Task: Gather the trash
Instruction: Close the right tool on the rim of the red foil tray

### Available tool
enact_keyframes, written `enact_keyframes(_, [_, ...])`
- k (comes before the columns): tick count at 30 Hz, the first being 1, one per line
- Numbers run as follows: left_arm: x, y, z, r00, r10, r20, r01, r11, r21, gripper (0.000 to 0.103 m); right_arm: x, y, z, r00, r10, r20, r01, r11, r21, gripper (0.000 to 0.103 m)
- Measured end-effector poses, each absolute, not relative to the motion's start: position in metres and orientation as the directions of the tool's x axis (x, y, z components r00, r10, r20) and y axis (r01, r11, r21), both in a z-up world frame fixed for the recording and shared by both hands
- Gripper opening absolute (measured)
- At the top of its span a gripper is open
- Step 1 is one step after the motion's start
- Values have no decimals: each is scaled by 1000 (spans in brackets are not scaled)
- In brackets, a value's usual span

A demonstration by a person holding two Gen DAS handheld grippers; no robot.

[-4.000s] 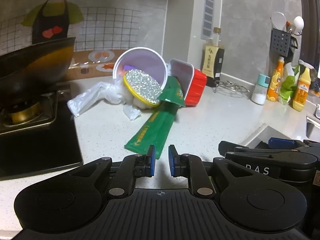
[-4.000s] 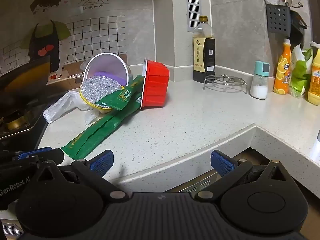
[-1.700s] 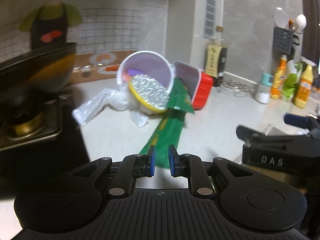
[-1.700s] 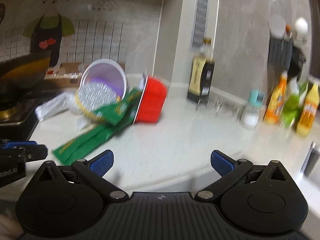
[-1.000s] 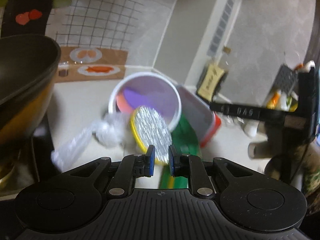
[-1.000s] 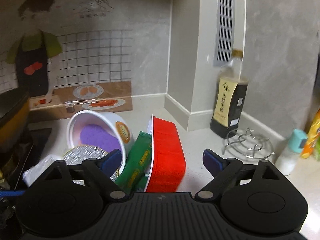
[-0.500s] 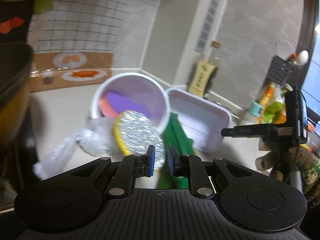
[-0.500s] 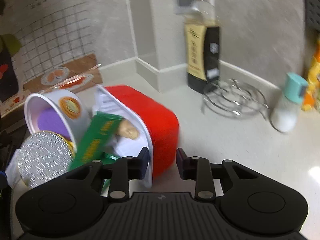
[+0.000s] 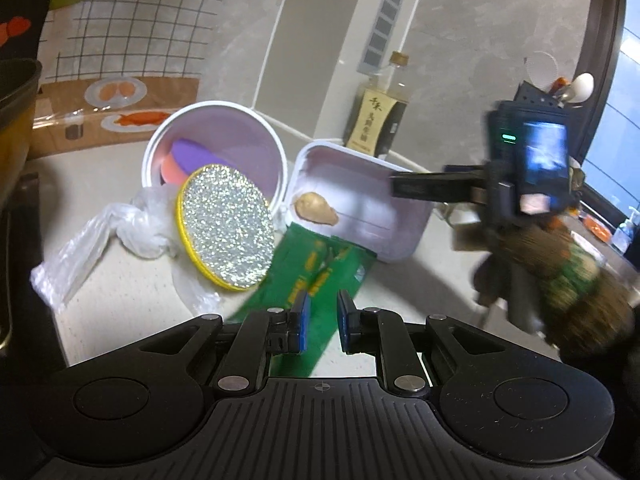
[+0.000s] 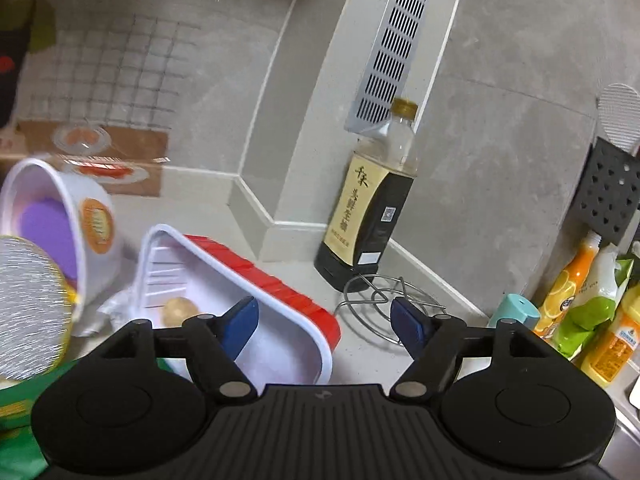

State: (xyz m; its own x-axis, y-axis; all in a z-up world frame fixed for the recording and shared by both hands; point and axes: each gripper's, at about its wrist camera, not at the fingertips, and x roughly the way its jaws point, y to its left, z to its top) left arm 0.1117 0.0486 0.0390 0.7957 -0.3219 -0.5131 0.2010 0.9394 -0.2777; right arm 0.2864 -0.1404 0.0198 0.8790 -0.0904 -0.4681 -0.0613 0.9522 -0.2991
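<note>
A trash pile lies on the counter: a tipped white cup (image 9: 216, 152) (image 10: 60, 216), a foil lid (image 9: 226, 226) (image 10: 28, 312), a clear bag (image 9: 100, 236), a green wrapper (image 9: 316, 276) and a red tray (image 9: 360, 208) (image 10: 280, 280) holding a brown food scrap (image 9: 316, 214) (image 10: 180, 310). My left gripper (image 9: 322, 312) hovers over the wrapper with only a narrow gap, gripping nothing. My right gripper (image 10: 324, 326) (image 9: 400, 189) is opening. It straddles the tray's far wall, one finger inside and one outside, pads off it.
A soy sauce bottle (image 10: 368, 216) and a wire trivet (image 10: 384, 296) stand behind the tray. A teal-capped shaker (image 10: 516, 312) and several bottles (image 10: 576, 284) line the right. A dark wok (image 9: 16, 112) sits at the left. A person's sleeve (image 9: 560, 264) holds the right gripper.
Both grippers came in close to the trash pile. The right gripper's jaws narrowed half a second ago and now stand wide again, astride the tray's wall. The left jaws kept their gap.
</note>
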Motion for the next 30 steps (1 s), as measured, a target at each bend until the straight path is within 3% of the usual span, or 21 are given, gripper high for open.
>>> enact_keyframes(3, [110,50,37,791,-303,-531,173,944,-280,17,305,-140,10,849,-52,-526,-113,954,-277,70])
enact_keyframes(4, [111,51,36,790,-296,-537,164,946,-280,17,308,-139,7,833,-42,-552,-132,953,-272,57])
enact_keyframes(10, [115,53,30,782,-294,-549,148,944,-295,17,292,-153,7,767,58,-639,-176,977,-123,23])
enact_keyframes(15, [117,42,27,763,-334,-554,191,935,-300,17,256,-157,9,687,151,-710,-225,974,-10,23])
enact_keyframes(19, [116,36,26,754,-353,-554,214,929,-301,17,229,-147,21,717,127,-686,-247,966,-79,24])
enact_keyframes(21, [116,36,26,752,-353,-557,216,930,-299,17,220,-138,28,753,99,-650,-258,954,-153,29])
enact_keyframes(23, [115,39,26,753,-352,-556,214,930,-298,17,219,-131,35,775,80,-627,-260,945,-201,46])
enact_keyframes(25, [115,43,26,757,-349,-552,210,930,-301,17,223,-128,40,785,71,-616,-256,942,-217,57])
enact_keyframes(30, [122,53,25,757,-329,-564,190,937,-292,17,241,-120,41,842,32,-539,-241,916,-322,70])
